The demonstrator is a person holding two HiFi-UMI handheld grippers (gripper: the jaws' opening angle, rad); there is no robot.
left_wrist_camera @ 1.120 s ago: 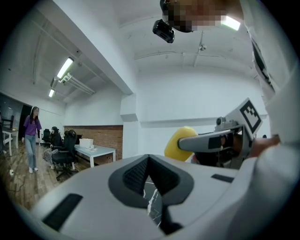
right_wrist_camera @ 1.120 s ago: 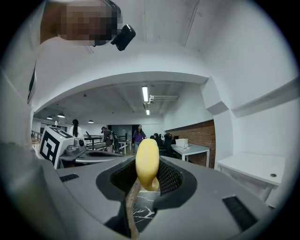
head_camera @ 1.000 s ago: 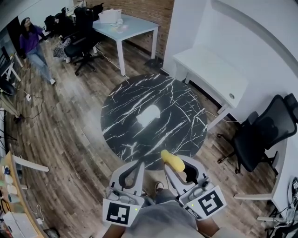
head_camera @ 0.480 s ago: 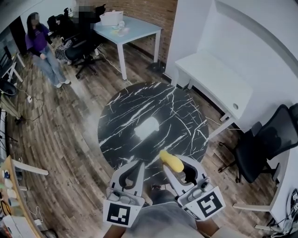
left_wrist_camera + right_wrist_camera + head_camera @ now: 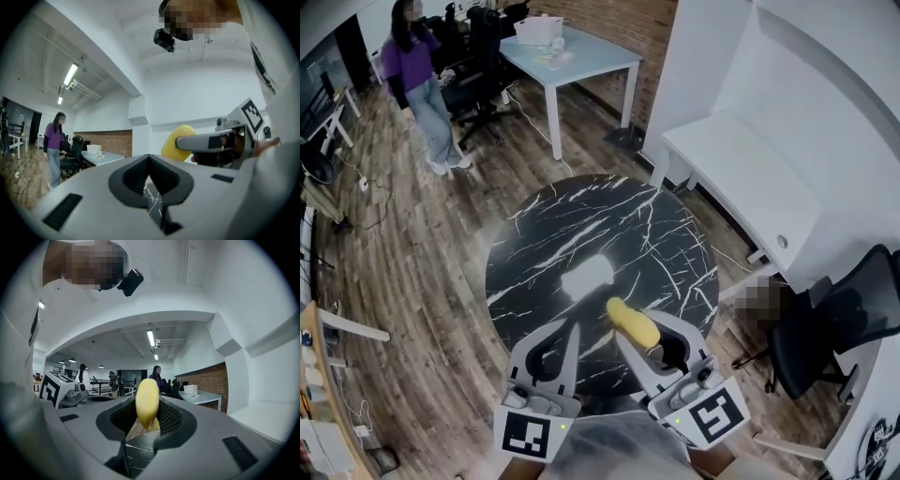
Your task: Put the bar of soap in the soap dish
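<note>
**Right claw** (image 5: 649,330): clamped on the bar of soap (image 5: 630,321). The soap is yellow and oval. It sits edge-on between the two ribbed pads and juts forward past the fingertips, as the right gripper view shows (image 5: 147,401). The claw is level, with its marker cube (image 5: 712,412) at the rear.

**Left claw** (image 5: 570,328): jaws drawn together with nothing between them. In the left gripper view (image 5: 149,176) only a thin slit shows below the tips. The claw is level and just beside the right claw, with its marker cube (image 5: 528,436) at the rear.

**Bar of soap, place:** in the air over the near edge of the table (image 5: 656,234), held clear of the top.

**Table:** round, with a black marble top veined in white.

**Soap dish** (image 5: 586,277): white, bright with glare and empty as far as can be told. It lies near the middle of the table, apart from the soap and beyond both claws.

**Surroundings:**
- wooden floor (image 5: 412,262)
- white bench (image 5: 741,178) along the wall to the right
- black office chair (image 5: 825,337) beyond the table's right edge
- pale desk (image 5: 581,56) at the far side, with a brick wall (image 5: 619,23) beyond it
- person in a purple top (image 5: 422,84), standing at the far left
</note>
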